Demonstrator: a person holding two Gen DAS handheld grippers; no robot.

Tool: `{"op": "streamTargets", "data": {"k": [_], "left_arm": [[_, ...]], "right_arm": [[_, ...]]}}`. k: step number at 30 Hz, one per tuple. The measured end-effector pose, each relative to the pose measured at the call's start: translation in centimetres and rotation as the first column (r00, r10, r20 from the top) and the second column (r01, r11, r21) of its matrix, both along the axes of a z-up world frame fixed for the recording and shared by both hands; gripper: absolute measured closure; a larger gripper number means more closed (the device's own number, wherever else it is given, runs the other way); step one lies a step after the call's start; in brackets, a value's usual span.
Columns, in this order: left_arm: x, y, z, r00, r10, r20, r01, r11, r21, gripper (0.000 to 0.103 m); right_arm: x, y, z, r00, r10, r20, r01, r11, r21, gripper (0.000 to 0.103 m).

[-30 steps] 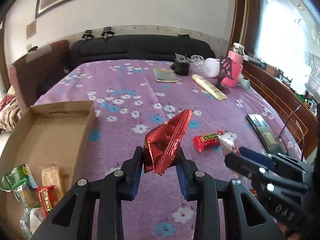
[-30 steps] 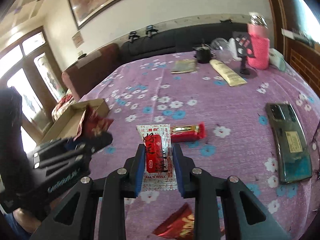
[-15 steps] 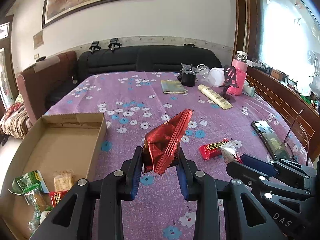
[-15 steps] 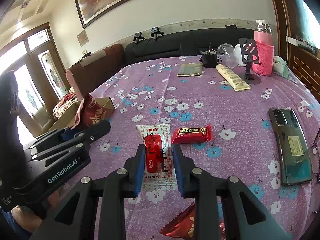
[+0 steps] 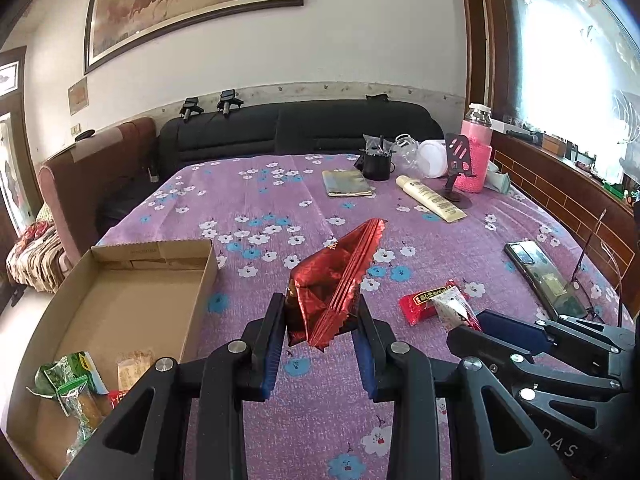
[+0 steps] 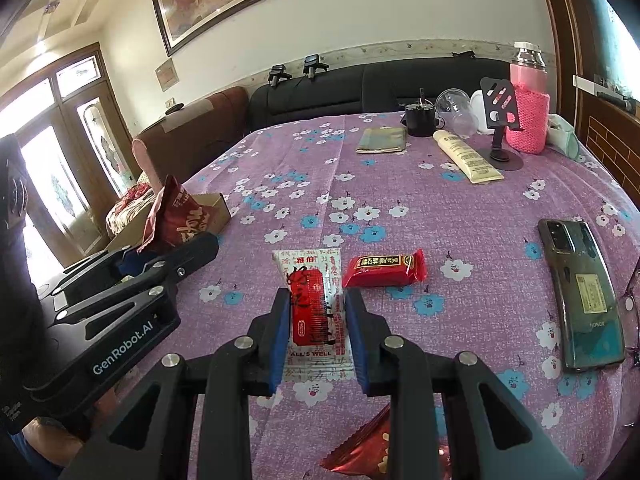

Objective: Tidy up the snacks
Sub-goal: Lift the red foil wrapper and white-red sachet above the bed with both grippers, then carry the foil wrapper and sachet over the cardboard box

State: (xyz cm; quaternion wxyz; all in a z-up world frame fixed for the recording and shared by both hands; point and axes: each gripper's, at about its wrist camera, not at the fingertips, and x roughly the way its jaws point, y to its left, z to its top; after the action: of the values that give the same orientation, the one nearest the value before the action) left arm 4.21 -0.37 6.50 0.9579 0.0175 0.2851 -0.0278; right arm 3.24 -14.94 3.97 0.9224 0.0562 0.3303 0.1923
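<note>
From the left wrist, the left gripper [image 5: 320,326] is clamped on a crinkled red foil packet [image 5: 332,280], held up above the purple flowered cloth [image 5: 256,200]. The packet's long axis runs up and away to the right, its crimped seam pointing toward the far side of the table. A cardboard box [image 5: 120,304] sits to the left with a few snacks already in its near end. I judge this the carry step: the packet must swing left over the box wall, then be let go. From the right wrist, the right gripper [image 6: 318,320] is closed on a white sachet with a red panel [image 6: 312,304], its long axis straight along the fingers, far end pointing away. Whether it is lifted or resting on the cloth I cannot tell. A red bar [image 6: 384,270] lies just beside it, crosswise, and a phone [image 6: 580,292] lies well apart.
</note>
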Motion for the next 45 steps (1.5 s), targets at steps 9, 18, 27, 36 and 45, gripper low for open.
{"op": "streamTargets", "data": {"k": [9, 18, 27, 36, 45], "left_arm": [[-0.1, -0.2, 0.1, 1.0, 0.001, 0.012, -0.001, 1.0, 0.013, 0.069], [-0.2, -0.1, 0.3, 1.0, 0.006, 0.024, -0.006, 1.0, 0.014, 0.069], [-0.9, 0.1, 0.9, 0.997, 0.021, 0.069, -0.022, 1.0, 0.014, 0.069], [-1.6, 0.8, 2.2, 0.993, 0.044, 0.106, -0.044, 0.999, 0.001, 0.069], [-4.3, 4.9, 4.0, 0.991, 0.08, 0.105, -0.073, 0.995, -0.07, 0.069]], "right_arm": [[0.0, 0.0, 0.1, 1.0, 0.002, 0.007, -0.002, 1.0, 0.0, 0.077], [-0.1, 0.1, 0.2, 1.0, 0.009, 0.021, -0.009, 1.0, -0.002, 0.077], [-0.5, 0.3, 0.7, 0.998, 0.017, 0.053, -0.017, 1.0, 0.0, 0.077], [-0.7, 0.8, 0.5, 0.997, 0.029, 0.076, -0.027, 0.999, -0.021, 0.077], [-0.6, 0.6, 0.7, 0.996, 0.014, 0.089, -0.013, 1.0, -0.012, 0.077]]}}
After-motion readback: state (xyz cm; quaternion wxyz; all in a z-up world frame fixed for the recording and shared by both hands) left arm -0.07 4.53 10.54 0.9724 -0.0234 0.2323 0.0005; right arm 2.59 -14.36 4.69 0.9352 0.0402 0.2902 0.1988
